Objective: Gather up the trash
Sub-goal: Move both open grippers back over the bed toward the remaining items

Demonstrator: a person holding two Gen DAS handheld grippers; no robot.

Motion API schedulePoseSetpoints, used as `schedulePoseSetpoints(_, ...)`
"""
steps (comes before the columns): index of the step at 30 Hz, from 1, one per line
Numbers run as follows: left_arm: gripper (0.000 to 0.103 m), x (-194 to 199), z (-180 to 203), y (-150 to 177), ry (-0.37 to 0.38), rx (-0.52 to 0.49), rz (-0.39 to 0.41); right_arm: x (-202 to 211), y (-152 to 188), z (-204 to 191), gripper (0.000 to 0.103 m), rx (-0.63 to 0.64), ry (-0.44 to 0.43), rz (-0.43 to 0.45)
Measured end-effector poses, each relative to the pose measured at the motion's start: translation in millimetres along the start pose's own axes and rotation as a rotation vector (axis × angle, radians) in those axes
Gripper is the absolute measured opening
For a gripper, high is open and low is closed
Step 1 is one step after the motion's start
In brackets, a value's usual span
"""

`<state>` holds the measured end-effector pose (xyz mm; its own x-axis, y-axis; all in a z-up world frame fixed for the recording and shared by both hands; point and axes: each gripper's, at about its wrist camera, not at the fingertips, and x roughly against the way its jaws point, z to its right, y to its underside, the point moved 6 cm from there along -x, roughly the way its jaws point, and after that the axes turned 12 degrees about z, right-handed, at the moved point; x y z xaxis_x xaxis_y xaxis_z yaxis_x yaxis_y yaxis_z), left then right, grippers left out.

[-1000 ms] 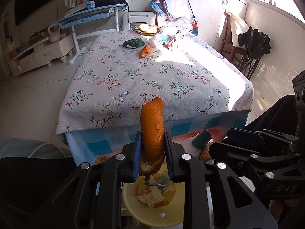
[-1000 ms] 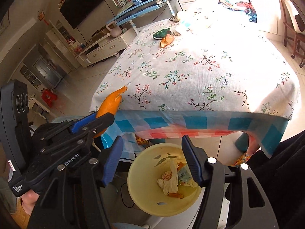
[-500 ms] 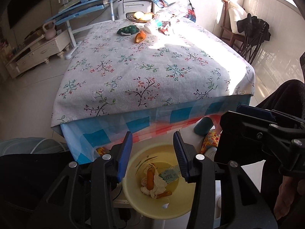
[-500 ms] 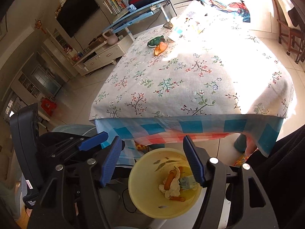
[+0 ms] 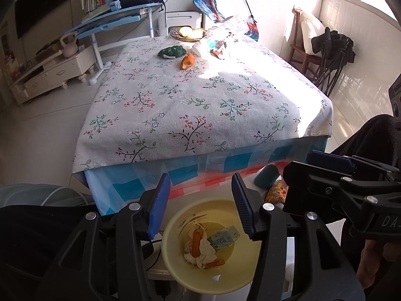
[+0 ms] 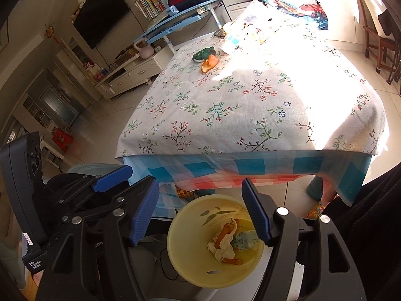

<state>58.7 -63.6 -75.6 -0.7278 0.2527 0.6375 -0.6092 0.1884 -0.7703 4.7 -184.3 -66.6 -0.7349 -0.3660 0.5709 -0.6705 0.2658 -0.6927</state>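
Note:
A yellow bin stands below the table's near edge. In it lie an orange peel, white tissue and a blue-green wrapper. My left gripper is open and empty above the bin. My right gripper is open and empty above it too. On the far part of the table lie another orange peel, a green crumpled wrapper, a plastic bottle and packaging.
The table has a flowered cloth over a checked one. A fruit basket stands at its far edge. A blue desk, a TV cabinet and chairs stand around. A pale fan guard lies low left.
My left gripper opened and dropped the long orange peel into the bin. Both grippers have lifted slightly, and the view has drawn nearer the table.

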Motion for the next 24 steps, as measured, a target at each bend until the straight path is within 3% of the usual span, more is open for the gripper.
schedulePoseSetpoints(10, 0.051, 12.7, -10.4, -16.4, -0.005, 0.055, 0.092, -0.3, -2.1, -10.6, 0.066, 0.056, 0.01, 0.02)
schedulePoseSetpoints(16, 0.057, 19.7, -33.5, -51.2, -0.007, 0.116, 0.168, -3.9, -16.8, -16.0, 0.067, 0.083, 0.013, 0.044)
schedulePoseSetpoints(24, 0.058, 0.1, -67.8, -96.3, -0.034, 0.149, 0.189, -32.7, -55.8, -25.6, 0.07, 0.121, 0.005, 0.054)
